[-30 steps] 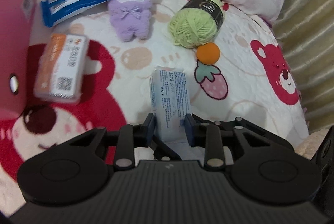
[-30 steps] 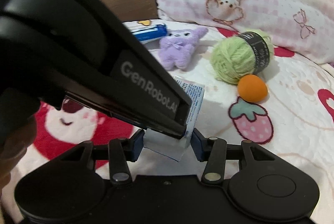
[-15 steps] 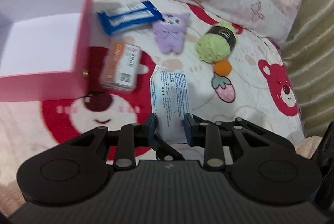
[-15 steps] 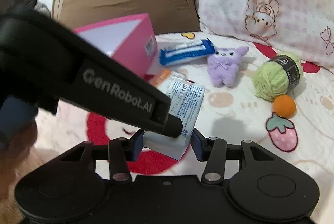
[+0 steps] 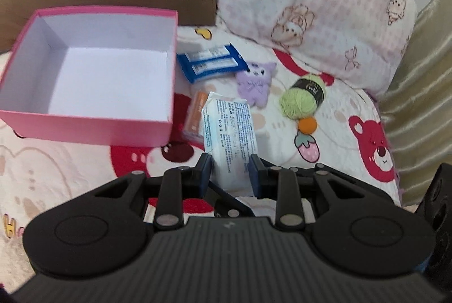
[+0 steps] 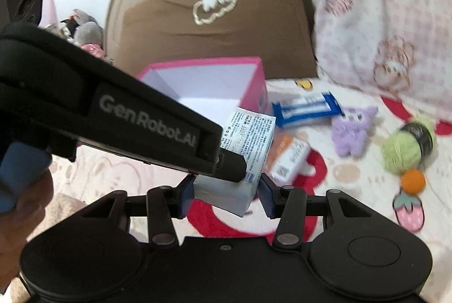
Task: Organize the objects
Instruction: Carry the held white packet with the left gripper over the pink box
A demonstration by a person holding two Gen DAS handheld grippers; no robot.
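White packet [image 5: 230, 133], clamped by both claws, has risen above the bedspread [image 5: 333, 139].

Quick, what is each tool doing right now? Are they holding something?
Left tool: shut on the white packet.
Right tool: shut on the same white packet.

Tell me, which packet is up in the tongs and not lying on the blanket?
The white packet with blue print. Both tongs, left and right, grip it in the air, while the blue packet and the orange-and-white packet lie on the blanket.
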